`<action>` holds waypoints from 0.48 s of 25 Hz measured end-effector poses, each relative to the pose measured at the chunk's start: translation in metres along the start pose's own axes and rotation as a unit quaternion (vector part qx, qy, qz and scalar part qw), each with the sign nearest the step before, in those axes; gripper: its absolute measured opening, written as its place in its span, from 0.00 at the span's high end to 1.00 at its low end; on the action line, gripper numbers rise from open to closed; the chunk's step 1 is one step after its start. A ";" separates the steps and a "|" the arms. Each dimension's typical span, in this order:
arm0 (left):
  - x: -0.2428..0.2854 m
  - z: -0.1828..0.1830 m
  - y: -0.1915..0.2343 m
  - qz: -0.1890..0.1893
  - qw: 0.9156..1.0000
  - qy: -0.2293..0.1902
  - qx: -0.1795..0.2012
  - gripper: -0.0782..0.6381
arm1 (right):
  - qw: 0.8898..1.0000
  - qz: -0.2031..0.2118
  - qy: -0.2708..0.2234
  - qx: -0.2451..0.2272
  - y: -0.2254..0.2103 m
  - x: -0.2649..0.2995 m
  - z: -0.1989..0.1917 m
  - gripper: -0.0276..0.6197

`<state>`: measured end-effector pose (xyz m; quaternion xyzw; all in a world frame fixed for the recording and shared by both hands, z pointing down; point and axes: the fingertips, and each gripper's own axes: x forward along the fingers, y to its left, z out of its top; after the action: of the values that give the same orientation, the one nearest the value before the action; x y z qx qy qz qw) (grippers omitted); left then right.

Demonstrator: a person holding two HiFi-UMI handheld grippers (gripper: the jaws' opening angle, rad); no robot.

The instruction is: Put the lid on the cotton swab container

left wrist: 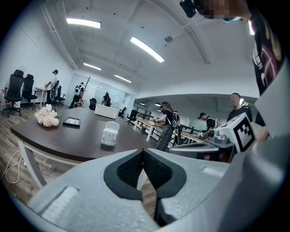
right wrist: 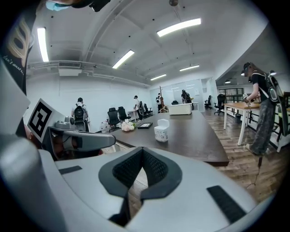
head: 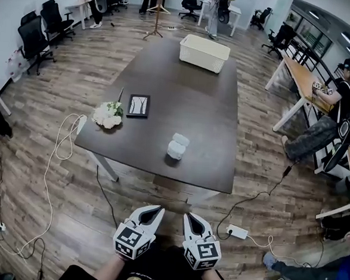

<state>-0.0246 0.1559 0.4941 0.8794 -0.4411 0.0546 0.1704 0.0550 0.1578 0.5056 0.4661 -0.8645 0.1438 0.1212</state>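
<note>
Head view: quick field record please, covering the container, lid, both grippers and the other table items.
container: cotton swab container, upright near the table front edge
lid: lid raised, not closed
left gripper: left gripper shut, empty, short of the table
right gripper: right gripper shut, empty, short of the table
other items: bouquet, picture frame, white basket
task: lid not yet on

table (head: 189, 101) was dark brown | cotton swab container (head: 177, 147) white | basket (head: 204, 53) cream | flowers (head: 108, 115) white | picture frame (head: 138, 106) black | floor (head: 59, 86) brown wood-grain
</note>
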 end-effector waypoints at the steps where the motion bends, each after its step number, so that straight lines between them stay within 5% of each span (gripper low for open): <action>1: 0.000 0.001 0.005 -0.004 1.000 0.002 0.002 0.88 | 1.000 -0.005 0.000 0.002 0.002 0.004 0.001 0.95; 12: 0.005 0.012 0.051 -0.019 1.000 0.003 0.002 0.88 | 0.999 -0.046 0.003 0.008 0.012 0.032 0.008 0.95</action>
<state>-0.0629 0.1192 0.4971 0.8879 -0.4237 0.0546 0.1707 0.0277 0.1369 0.5077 0.5056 -0.8408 0.1465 0.1264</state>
